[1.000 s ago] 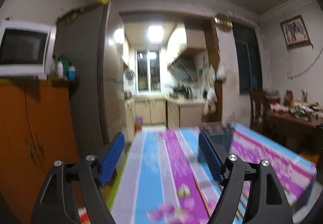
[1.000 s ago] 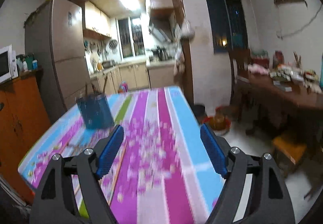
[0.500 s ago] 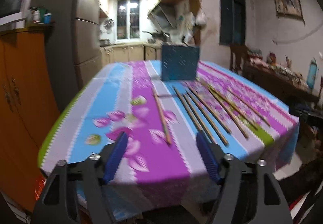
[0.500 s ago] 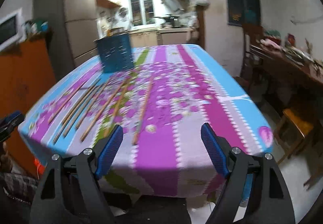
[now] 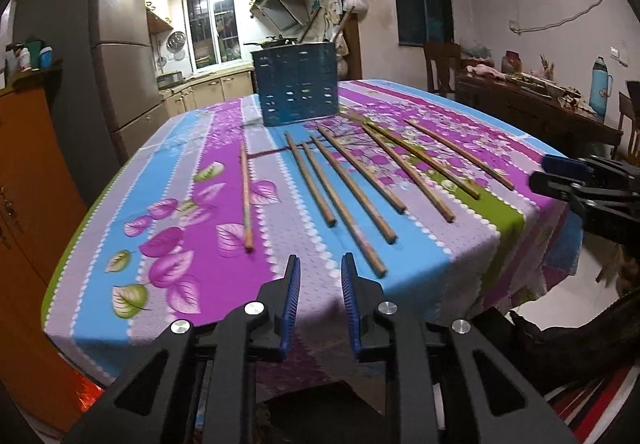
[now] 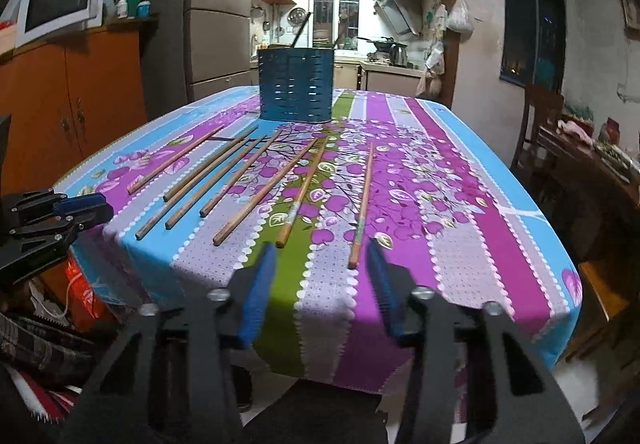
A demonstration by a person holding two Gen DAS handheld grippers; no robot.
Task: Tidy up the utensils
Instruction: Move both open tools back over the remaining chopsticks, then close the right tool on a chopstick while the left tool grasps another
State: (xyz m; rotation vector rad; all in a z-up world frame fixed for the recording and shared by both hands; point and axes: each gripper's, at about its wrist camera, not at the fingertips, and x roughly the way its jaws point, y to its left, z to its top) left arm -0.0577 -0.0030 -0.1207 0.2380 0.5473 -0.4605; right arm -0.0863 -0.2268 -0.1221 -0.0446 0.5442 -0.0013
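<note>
On the worktop (image 5: 472, 244), from left to right, one lone chopstick (image 5: 245, 196) lies apart, then seven more chopsticks (image 5: 352, 188) fan out, all before the blue holder (image 5: 298, 86) at the far end. None seems stowed yet. Left hand-held gripper (image 5: 318, 300) hovers narrowly parted and empty; right hand-held gripper (image 6: 322, 284) hovers wider, empty.

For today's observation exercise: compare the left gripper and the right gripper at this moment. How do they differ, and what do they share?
1. The left gripper has a narrow finger gap; the right gripper is spread wider.
2. The left faces the plain brown chopsticks; the right's tip is beside a chopstick with a patterned end.
Both have blue pads, hold nothing and point toward the blue holder.
</note>
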